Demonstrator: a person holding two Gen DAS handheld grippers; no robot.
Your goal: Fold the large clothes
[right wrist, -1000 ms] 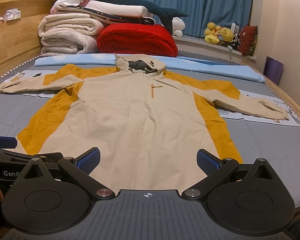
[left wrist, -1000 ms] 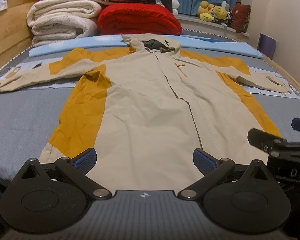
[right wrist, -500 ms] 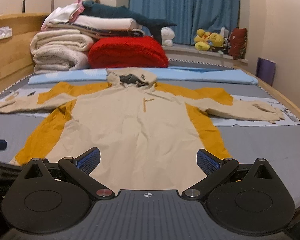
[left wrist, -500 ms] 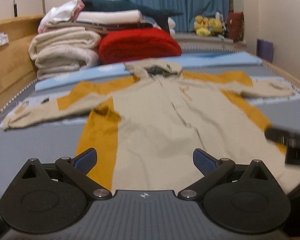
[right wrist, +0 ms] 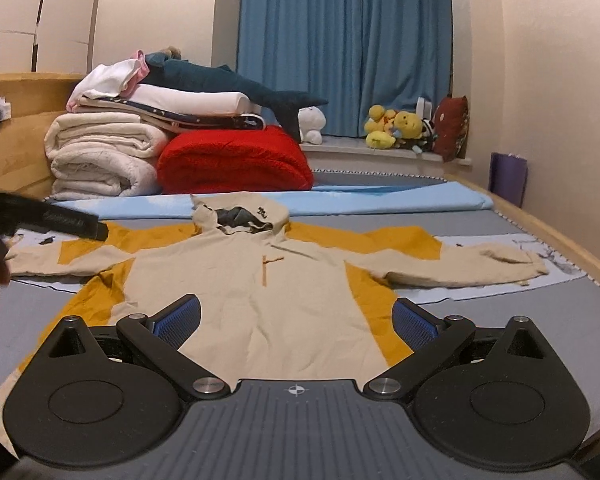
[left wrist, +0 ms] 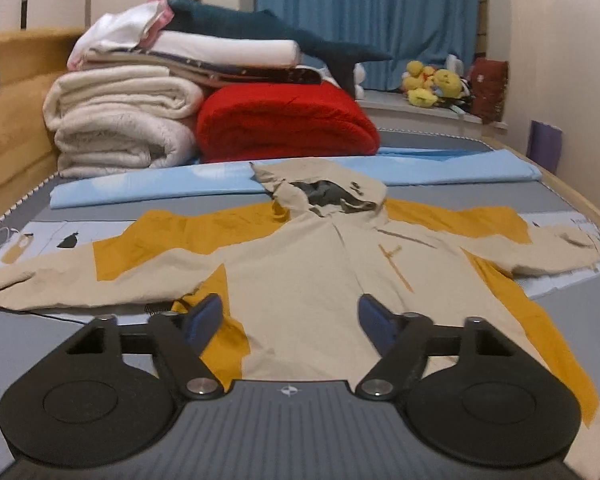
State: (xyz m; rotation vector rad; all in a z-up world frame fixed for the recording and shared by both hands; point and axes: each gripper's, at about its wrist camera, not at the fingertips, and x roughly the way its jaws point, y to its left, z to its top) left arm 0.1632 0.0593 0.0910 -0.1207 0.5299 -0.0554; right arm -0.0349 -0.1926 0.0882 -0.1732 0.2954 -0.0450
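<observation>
A beige and mustard hooded jacket (left wrist: 300,276) lies spread front-up on the grey bed, hood (left wrist: 324,192) at the far end and sleeves stretched out to both sides. My left gripper (left wrist: 289,317) hovers over the jacket's left half near the armpit. Its jaws are closing, with no cloth between the blue pads. My right gripper (right wrist: 296,318) stands open above the lower body of the jacket (right wrist: 240,280) and holds nothing. In the right wrist view the left gripper's black body (right wrist: 60,220) and a hand reach in from the left, above the left sleeve (right wrist: 40,260).
Folded white blankets (left wrist: 120,128) and a red blanket (left wrist: 284,120) are stacked at the head of the bed, behind a light blue sheet (left wrist: 440,168). A wooden bed frame (left wrist: 12,128) runs along the left. Plush toys (right wrist: 396,128) sit on the window ledge.
The left gripper has risen and moved forward over the jacket, and its jaws have narrowed. The right gripper has lifted a little and tipped up, showing more wall and curtain.
</observation>
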